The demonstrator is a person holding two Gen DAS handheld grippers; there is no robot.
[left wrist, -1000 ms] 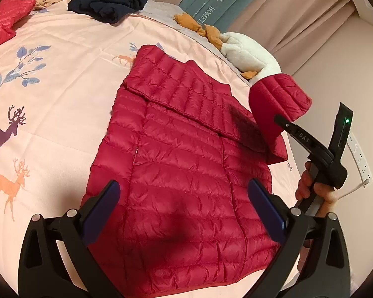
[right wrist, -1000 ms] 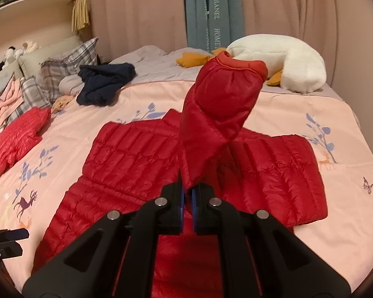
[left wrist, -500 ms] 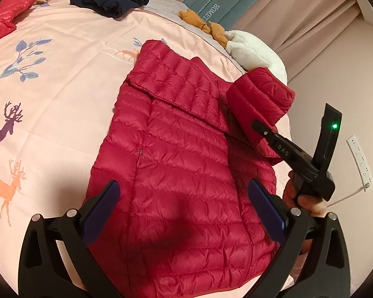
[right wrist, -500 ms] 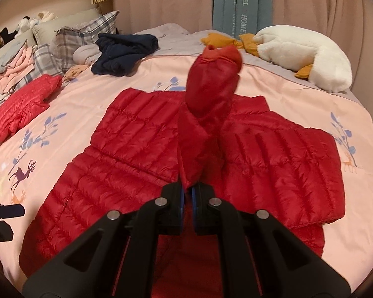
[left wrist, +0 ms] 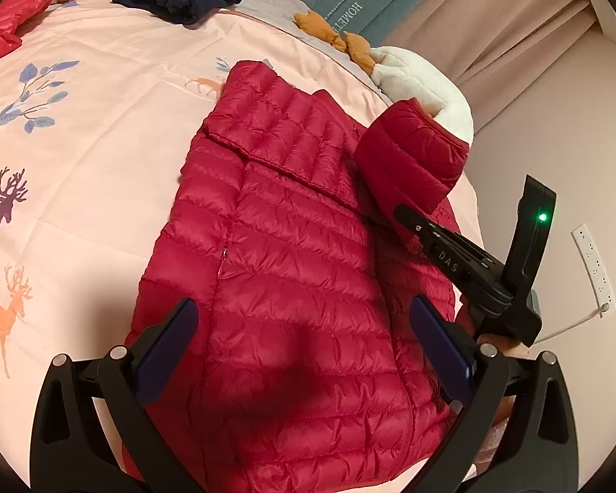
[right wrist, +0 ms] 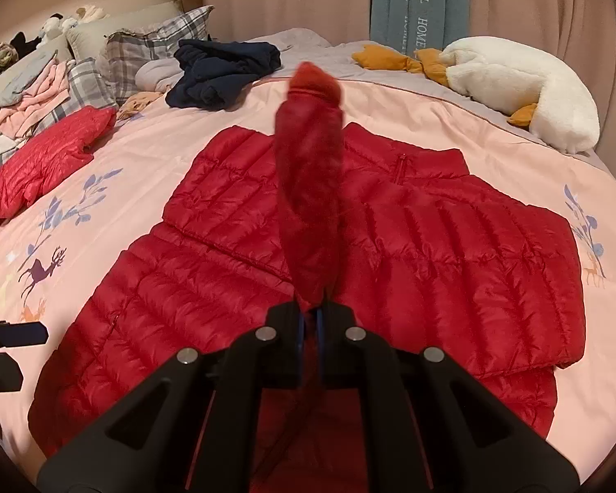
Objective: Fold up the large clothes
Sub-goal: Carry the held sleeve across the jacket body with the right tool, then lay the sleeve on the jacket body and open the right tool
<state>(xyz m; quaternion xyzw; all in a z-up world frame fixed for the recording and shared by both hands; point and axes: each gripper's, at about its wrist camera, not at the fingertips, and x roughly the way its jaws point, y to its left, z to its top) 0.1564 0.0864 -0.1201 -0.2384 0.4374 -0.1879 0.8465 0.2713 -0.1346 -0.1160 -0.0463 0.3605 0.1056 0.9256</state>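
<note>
On bed, jacket sleeve pinched in rt hand-held gripper.

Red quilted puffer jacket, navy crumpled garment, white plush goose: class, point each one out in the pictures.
Red quilted puffer jacket (left wrist: 291, 287), left wrist view, on its quilted body.
Navy crumpled garment (right wrist: 226, 70), right wrist view, on the heap's middle.
White plush goose (right wrist: 525, 86), right wrist view, on its white body.

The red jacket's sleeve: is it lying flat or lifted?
Lifted: the right gripper is shut on the sleeve, above the jacket.
</note>
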